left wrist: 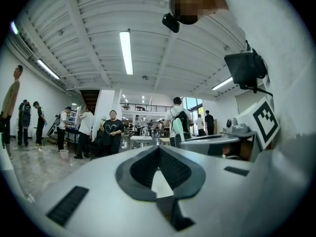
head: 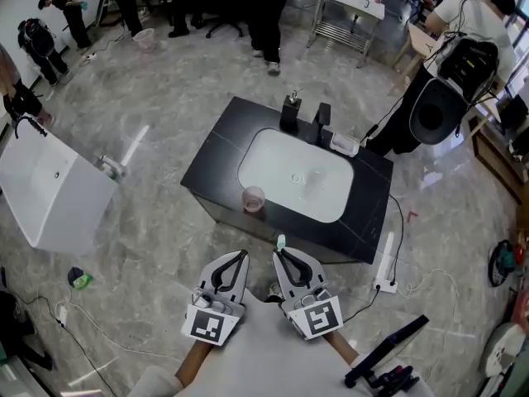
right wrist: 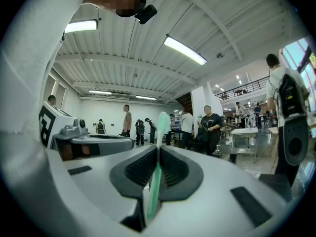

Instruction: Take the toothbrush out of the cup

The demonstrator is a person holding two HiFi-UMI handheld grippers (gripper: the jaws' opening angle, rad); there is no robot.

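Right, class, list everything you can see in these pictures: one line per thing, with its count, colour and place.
counter: one, black, middle of the floor
sink basin: one, white, set into the counter
cup: one, see-through pink, counter's front edge
pump bottle: one, black, counter's back edge
faucet: one, black, beside the pump bottle
toothbrush: one, pale green, out of the cup, between the jaws of the right gripper
washbasin: one, white, left of the counter
power strip: one, white, floor right of the counter
people: several, mostly dark clothes, far side of the room
left gripper: one, white and black, near edge, jaws together, empty
right gripper: one, white and black, beside the left, shut on the toothbrush
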